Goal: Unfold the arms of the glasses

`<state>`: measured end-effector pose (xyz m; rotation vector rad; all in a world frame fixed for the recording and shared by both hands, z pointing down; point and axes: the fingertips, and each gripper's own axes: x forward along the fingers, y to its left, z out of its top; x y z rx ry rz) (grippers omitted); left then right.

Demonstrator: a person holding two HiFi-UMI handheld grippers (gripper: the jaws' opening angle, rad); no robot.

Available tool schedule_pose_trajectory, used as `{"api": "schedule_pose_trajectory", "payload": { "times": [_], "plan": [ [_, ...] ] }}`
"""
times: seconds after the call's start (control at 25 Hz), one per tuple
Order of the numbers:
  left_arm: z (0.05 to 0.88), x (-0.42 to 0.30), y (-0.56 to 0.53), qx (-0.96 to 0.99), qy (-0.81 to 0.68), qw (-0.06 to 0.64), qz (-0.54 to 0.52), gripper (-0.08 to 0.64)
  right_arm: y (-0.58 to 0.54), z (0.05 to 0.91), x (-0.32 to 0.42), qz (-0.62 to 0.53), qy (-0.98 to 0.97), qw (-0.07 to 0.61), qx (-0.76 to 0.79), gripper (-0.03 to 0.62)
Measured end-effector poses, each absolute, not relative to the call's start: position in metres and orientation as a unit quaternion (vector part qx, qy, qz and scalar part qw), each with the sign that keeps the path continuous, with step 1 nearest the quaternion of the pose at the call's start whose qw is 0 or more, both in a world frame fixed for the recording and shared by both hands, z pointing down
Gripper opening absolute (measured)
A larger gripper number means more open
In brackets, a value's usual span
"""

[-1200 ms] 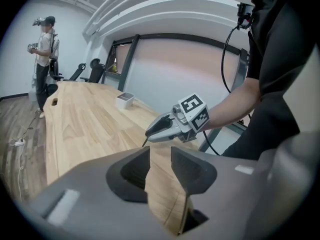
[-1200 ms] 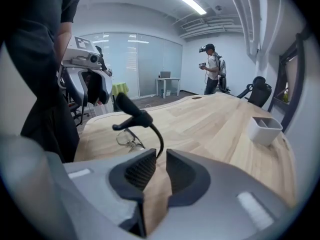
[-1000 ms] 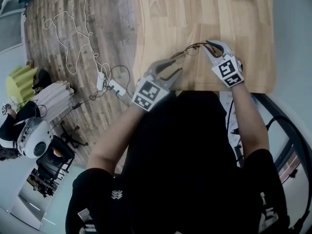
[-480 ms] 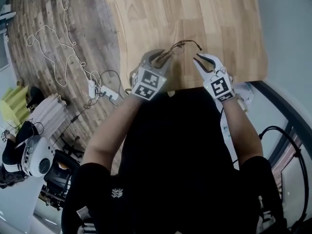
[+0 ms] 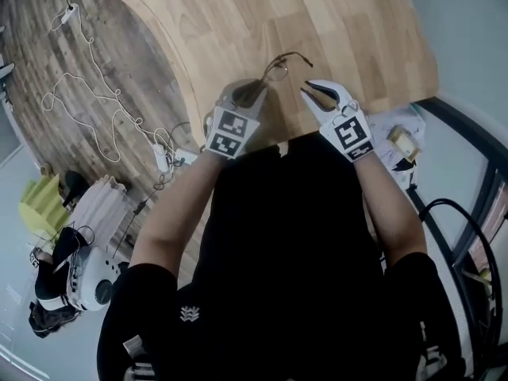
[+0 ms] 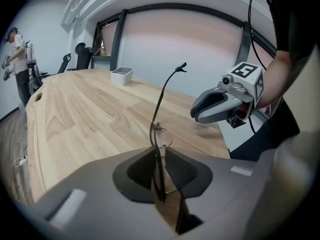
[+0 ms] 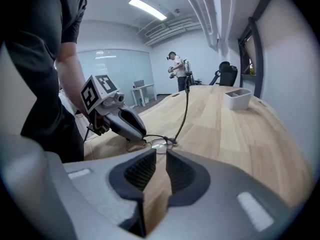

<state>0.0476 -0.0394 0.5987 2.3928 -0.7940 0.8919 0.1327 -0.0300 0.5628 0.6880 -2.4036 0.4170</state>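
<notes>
Glasses (image 5: pixel 279 63), light, thin-wired and easily bent, sit by the near edge of the wooden table (image 5: pixel 357 22) as the left gripper (image 5: pixel 252 92) closes its jaws around the frame and the right gripper (image 5: pixel 311 94), narrowly parted and empty, hovers just right, the raised arm probably best taken near its hinge.

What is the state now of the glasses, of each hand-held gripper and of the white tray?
Glasses: resting on the table, one arm swung out and pointing up, frame between the left jaws.
Left hand-held gripper: jaws closing, pads not yet pressing the frame.
Right hand-held gripper: jaws slightly apart, empty, short of the glasses.
White tray: upright on the table, contents hidden.
</notes>
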Motion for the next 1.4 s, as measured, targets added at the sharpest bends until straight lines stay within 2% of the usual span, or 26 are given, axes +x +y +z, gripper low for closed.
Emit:
{"api": "schedule_pose_trajectory", "payload": {
  "times": [0.04, 0.12, 0.32, 0.52, 0.68, 0.8, 0.92, 1.4],
  "plan": [
    [0.598, 0.049, -0.041, 0.872, -0.288, 0.228, 0.323, 0.045, -0.029, 0.563, 0.134, 0.163, -0.903, 0.297, 0.265, 0.054],
    [0.597, 0.05, -0.042, 0.876, -0.286, 0.22, 0.319, 0.035, -0.026, 0.561, 0.137, 0.171, -0.901, 0.291, 0.273, 0.054],
    [0.579, 0.052, -0.035, 0.895, -0.277, 0.189, 0.296, 0.032, -0.028, 0.545, 0.131, 0.198, -0.901, 0.256, 0.288, 0.054],
    [0.567, 0.046, -0.021, 0.906, -0.273, 0.16, 0.282, 0.032, -0.048, 0.53, 0.119, 0.274, -0.894, 0.175, 0.309, 0.054],
    [0.556, 0.041, -0.018, 0.908, -0.291, 0.153, 0.261, 0.032, -0.052, 0.533, 0.112, 0.315, -0.886, 0.158, 0.301, 0.054],
    [0.552, 0.04, -0.014, 0.911, -0.293, 0.15, 0.247, 0.032, -0.05, 0.535, 0.105, 0.348, -0.883, 0.138, 0.282, 0.12],
    [0.553, 0.036, -0.011, 0.912, -0.291, 0.151, 0.245, 0.032, -0.05, 0.534, 0.095, 0.367, -0.883, 0.116, 0.269, 0.126],
    [0.568, 0.029, -0.007, 0.905, -0.283, 0.16, 0.273, 0.032, -0.042, 0.509, 0.076, 0.348, -0.897, 0.102, 0.251, 0.126]
  ]
}}
